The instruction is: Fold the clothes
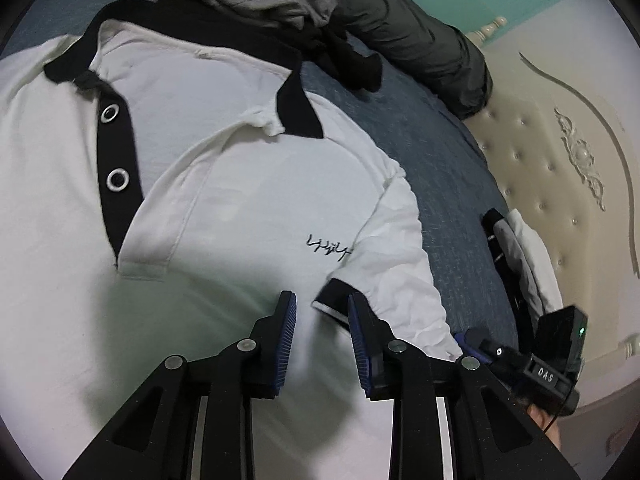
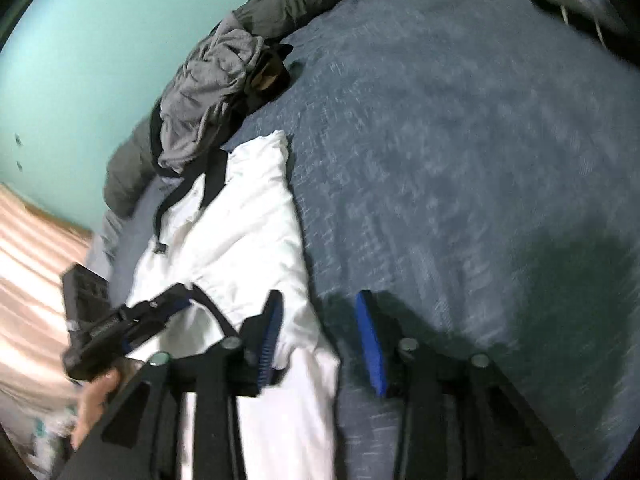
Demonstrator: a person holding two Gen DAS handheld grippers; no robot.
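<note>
A white polo shirt [image 1: 224,184] with a black collar, a black placket and two ringed buttons lies front up on the blue bedspread [image 1: 436,168]. Its right sleeve is folded in, with the black cuff [image 1: 332,304] lying on the chest. My left gripper [image 1: 322,312] hovers open just above that cuff, and nothing is pressed between the pads. In the right wrist view, which is blurred, my right gripper [image 2: 320,324] stands open over the shirt's [image 2: 240,240] right edge and the bedspread [image 2: 440,140], with nothing held. The left gripper's body [image 2: 116,324] and a hand [image 2: 96,400] show at lower left.
A crumpled grey garment [image 2: 212,88] and a black one [image 1: 352,60] lie beyond the collar, beside a dark olive jacket [image 1: 416,32]. A small folded stack [image 1: 516,256] rests near the cream tufted headboard [image 1: 560,168]. The right gripper's body [image 1: 552,356] is at lower right.
</note>
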